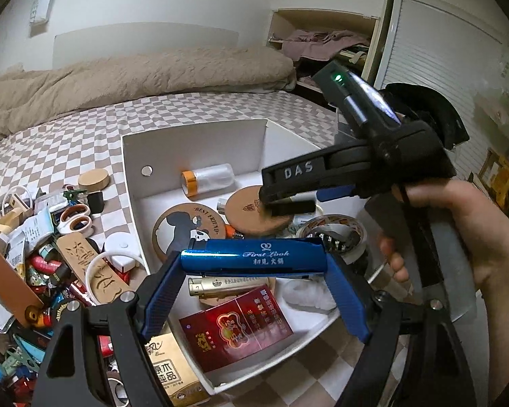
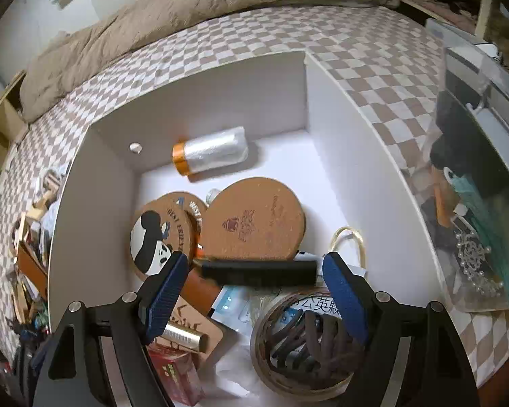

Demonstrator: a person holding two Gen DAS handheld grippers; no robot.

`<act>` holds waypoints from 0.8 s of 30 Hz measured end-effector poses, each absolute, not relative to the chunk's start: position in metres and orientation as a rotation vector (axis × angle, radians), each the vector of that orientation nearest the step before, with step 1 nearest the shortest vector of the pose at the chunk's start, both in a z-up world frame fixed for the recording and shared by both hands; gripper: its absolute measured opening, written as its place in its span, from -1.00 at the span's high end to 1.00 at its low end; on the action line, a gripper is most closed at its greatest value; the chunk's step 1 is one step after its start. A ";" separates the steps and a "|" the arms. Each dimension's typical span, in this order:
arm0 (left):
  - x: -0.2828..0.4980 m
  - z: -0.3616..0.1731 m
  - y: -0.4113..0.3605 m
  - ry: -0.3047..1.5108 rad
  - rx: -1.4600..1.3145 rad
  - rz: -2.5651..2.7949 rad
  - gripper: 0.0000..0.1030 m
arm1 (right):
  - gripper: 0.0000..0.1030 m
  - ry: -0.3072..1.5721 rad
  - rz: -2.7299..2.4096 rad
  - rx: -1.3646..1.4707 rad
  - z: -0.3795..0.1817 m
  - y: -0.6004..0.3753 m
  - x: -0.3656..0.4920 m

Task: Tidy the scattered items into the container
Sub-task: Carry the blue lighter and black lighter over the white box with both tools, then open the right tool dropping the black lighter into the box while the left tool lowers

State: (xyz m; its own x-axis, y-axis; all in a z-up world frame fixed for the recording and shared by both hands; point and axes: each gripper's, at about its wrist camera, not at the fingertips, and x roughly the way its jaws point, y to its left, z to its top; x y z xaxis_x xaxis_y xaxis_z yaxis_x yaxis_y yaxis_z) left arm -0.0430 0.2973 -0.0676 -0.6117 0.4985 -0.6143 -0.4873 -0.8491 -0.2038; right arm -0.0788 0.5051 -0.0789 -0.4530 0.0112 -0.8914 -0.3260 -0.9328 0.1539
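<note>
The white box [image 1: 132,176] stands on the checkered bed and holds cork coasters, a red cigarette pack [image 1: 236,329], a gold lighter [image 1: 227,285], a tape roll and an orange-capped bottle [image 1: 207,179]. My left gripper [image 1: 254,264] is shut on a blue lighter [image 1: 254,257], held crosswise above the box's near half. My right gripper [image 2: 254,273] is open above the box [image 2: 85,203]; a black bar [image 2: 258,273] lies between its fingers with gaps at both ends, blurred. In the left wrist view the right gripper [image 1: 288,203] hovers over a cork coaster [image 1: 251,213].
A pile of scattered items [image 1: 44,264] lies left of the box: lighters, scissors, wooden tags, a round wooden lid [image 1: 93,179]. A rolled beige duvet [image 1: 135,78] lies at the back. A clear plastic case [image 2: 475,203] with beads sits right of the box.
</note>
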 end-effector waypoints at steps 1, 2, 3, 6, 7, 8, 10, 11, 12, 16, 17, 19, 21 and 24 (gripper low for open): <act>-0.043 -0.068 0.298 -0.021 -0.928 2.414 -0.61 | -0.59 0.461 2.484 -1.497 -0.077 0.506 -0.077; -0.043 -0.067 0.299 -0.016 -0.926 2.415 -0.61 | -0.59 0.470 2.491 -1.482 -0.077 0.507 -0.077; -0.043 -0.067 0.300 -0.011 -0.927 2.413 -0.61 | -0.59 0.490 2.499 -1.467 -0.075 0.508 -0.076; -0.043 -0.066 0.302 0.002 -0.934 2.408 -0.61 | -0.59 0.530 2.529 -1.459 -0.072 0.510 -0.072; -0.043 -0.066 0.303 0.008 -0.935 2.408 -0.61 | -0.58 0.529 2.538 -1.454 -0.071 0.510 -0.070; -0.043 -0.065 0.304 0.012 -0.936 2.408 -0.61 | -0.59 0.526 2.547 -1.448 -0.070 0.509 -0.069; -0.044 -0.065 0.306 0.015 -0.940 2.406 -0.61 | -0.58 0.535 2.567 -1.440 -0.068 0.510 -0.065; -0.044 -0.065 0.307 0.014 -0.943 2.404 -0.61 | -0.58 0.547 2.575 -1.440 -0.068 0.510 -0.063; -0.045 -0.064 0.308 0.012 -0.947 2.404 -0.61 | -0.59 0.554 2.582 -1.441 -0.068 0.510 -0.062; -0.049 -0.064 0.314 0.011 -0.969 2.399 -0.61 | -0.58 0.564 2.615 -1.429 -0.067 0.511 -0.055; -0.050 -0.064 0.316 0.013 -0.982 2.396 -0.61 | -0.58 0.570 2.622 -1.424 -0.067 0.512 -0.053; -0.055 -0.065 0.319 0.022 -1.022 2.393 -0.61 | -0.58 0.589 2.634 -1.406 -0.067 0.514 -0.048; -0.059 -0.066 0.321 0.015 -1.053 2.395 -0.61 | -0.58 0.599 2.646 -1.400 -0.067 0.514 -0.045; -0.066 -0.068 0.323 0.005 -1.095 2.380 -0.61 | -0.58 0.591 2.663 -1.407 -0.069 0.511 -0.043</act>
State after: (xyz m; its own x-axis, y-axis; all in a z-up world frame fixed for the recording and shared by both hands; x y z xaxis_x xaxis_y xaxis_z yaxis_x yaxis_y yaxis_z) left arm -0.0657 0.3235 -0.0676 -0.5410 0.4511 -0.7099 -0.4539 -0.8671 -0.2051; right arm -0.0427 0.5106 -0.0692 -0.5776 -0.1135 -0.8084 -0.2391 -0.9233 0.3005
